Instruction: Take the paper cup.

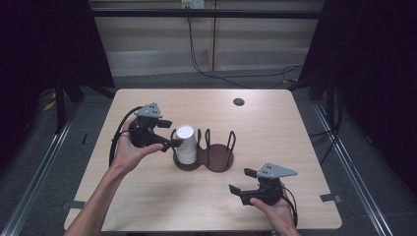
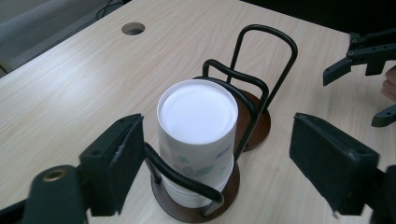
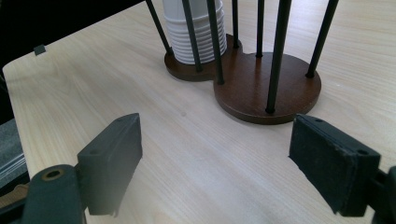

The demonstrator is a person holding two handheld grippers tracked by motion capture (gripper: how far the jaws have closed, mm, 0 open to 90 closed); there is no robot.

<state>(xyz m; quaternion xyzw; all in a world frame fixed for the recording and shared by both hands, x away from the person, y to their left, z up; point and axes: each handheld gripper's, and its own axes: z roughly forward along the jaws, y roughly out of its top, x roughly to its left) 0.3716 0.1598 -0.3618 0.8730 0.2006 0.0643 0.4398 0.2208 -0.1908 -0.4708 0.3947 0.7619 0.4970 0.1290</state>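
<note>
The left gripper (image 2: 215,158), jaws spread wide, straddles the stack of white cups (image 2: 197,140) at frame centre. The stack stands upright, closed bottoms up, in the holder's (image 2: 254,126) nearer ring. The right gripper (image 1: 246,181), lower right, gapes empty.

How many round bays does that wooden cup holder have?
2: the left bay holds the stack of paper cups; the right bay is empty.
</note>
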